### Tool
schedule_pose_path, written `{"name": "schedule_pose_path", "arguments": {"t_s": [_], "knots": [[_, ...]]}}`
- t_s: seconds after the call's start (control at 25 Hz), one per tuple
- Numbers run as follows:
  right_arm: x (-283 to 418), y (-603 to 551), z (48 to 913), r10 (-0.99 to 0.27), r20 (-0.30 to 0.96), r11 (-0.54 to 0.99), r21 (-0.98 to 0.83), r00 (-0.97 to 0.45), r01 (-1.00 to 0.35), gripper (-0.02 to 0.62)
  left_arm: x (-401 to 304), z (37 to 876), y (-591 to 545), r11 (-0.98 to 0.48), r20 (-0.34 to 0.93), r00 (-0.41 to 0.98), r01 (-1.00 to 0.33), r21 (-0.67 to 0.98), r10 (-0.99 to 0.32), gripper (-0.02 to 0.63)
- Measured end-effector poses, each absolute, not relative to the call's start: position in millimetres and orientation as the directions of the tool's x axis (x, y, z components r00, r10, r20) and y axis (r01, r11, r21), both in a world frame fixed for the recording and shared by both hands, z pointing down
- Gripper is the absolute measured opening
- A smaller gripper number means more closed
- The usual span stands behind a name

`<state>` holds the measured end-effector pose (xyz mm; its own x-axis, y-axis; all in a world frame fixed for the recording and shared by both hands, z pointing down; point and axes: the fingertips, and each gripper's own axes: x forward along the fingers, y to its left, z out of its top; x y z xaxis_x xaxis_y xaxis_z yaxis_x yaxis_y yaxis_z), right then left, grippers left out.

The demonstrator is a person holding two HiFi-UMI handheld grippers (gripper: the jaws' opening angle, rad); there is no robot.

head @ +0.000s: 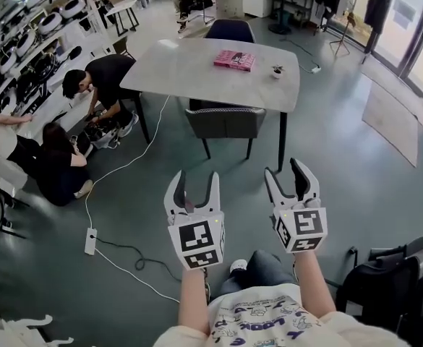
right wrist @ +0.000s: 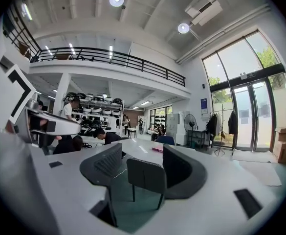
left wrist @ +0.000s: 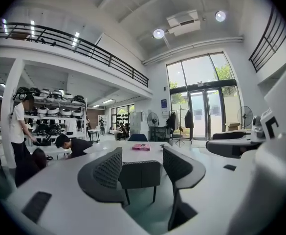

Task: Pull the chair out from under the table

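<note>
1. Big open hall with a grey-green floor (head: 327, 179), a balcony rail up high and tall glass doors on the far right. There are shelves along the left wall.
2. Both forearms reach out from the near edge, side by side, pointing about level at the far end of the room. The marker cubes face up.
3. The left tongs (head: 195, 179) are spread wide with nothing in them. In the left gripper view the chair (left wrist: 140, 174) sits framed in the gap, but well apart from them.
4. Same for the right tongs (head: 283, 168): wide and empty, with the chair (right wrist: 145, 176) showing between the jaws from a distance.
5. The chair (head: 225, 121) is dark grey and stands at the near side of the counter (head: 189, 71). Its seat is tucked under the edge and its backrest pokes out towards the tongs.
6. The light grey counter carries a pink book (head: 234, 60) and a small cup-like thing (head: 277, 71); I can't tell what that is. A blue chair (head: 229, 29) stands at its far side.
7. On the left, a person in black (head: 99, 85) crouches by the counter's corner, with others nearby. A white cable runs across the floor to a power strip (head: 90, 241).
8. A pale rug (head: 390, 118) lies on the right, and a black bag (head: 385, 288) sits near right.
</note>
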<state>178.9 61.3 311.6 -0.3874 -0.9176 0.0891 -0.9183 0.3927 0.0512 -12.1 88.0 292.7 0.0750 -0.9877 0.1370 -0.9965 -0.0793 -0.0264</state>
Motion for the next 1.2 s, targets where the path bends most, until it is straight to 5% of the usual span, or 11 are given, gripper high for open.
{"name": "schedule_pose_path", "arguments": {"t_s": [1.2], "knots": [[126.1, -226.0, 357.0, -0.851, 0.207, 0.51, 0.105, -0.482, -0.854, 0.298, -53.6, 336.0, -183.7, -0.016, 0.247, -0.002, -0.997, -0.07, -0.969, 0.287]]}}
